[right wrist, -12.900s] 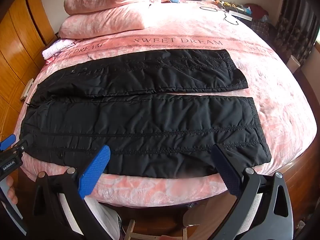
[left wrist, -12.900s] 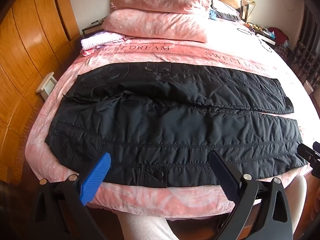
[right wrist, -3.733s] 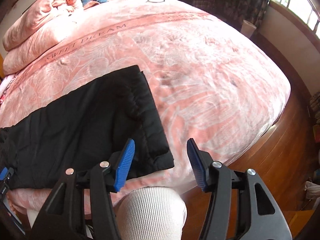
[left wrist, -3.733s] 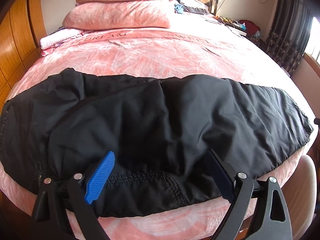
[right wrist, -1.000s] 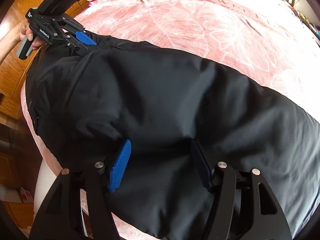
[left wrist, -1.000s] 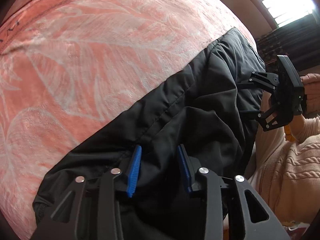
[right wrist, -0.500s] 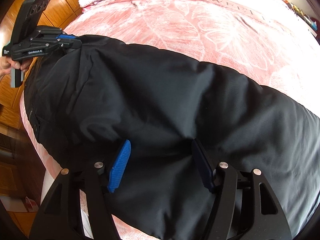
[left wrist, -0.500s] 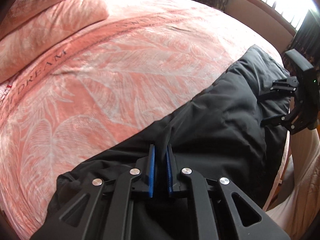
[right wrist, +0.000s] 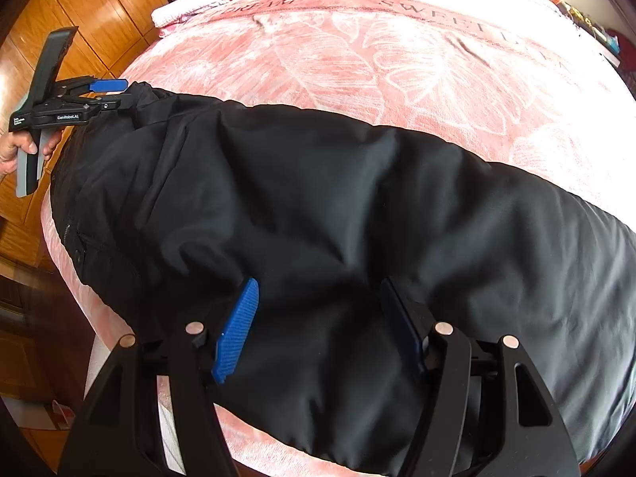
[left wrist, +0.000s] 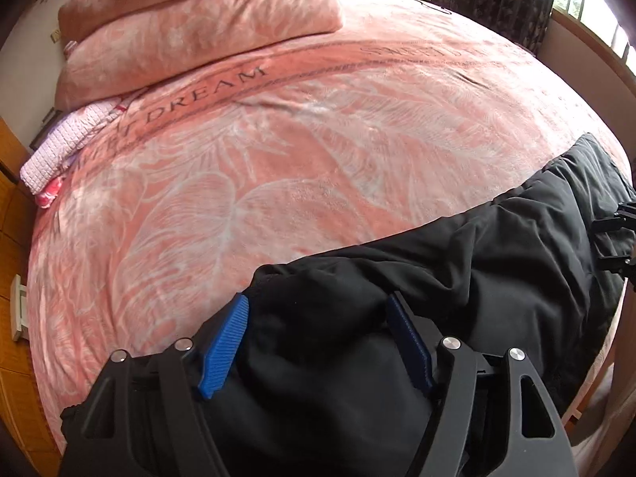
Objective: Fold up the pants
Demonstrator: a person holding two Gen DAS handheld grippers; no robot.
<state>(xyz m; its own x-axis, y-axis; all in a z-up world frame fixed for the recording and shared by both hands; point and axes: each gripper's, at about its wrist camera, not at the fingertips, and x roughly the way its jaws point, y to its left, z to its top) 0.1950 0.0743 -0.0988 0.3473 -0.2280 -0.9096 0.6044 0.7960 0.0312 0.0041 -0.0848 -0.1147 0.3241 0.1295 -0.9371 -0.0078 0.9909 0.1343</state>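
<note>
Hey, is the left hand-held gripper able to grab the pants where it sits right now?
Probably yes: the left hand-held gripper has just been opening, and its jaws straddle a bunched fold of the black pants with nothing between.

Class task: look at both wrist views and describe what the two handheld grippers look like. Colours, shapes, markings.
Each gripper is a black plastic frame with triangular cut-outs and silver rivet heads. The left gripper and right gripper carry ribbed blue pads on their two fingers. Seen from the side in the right wrist view, the left one shows a grey handle and a small white label, too small to read reliably.
</note>
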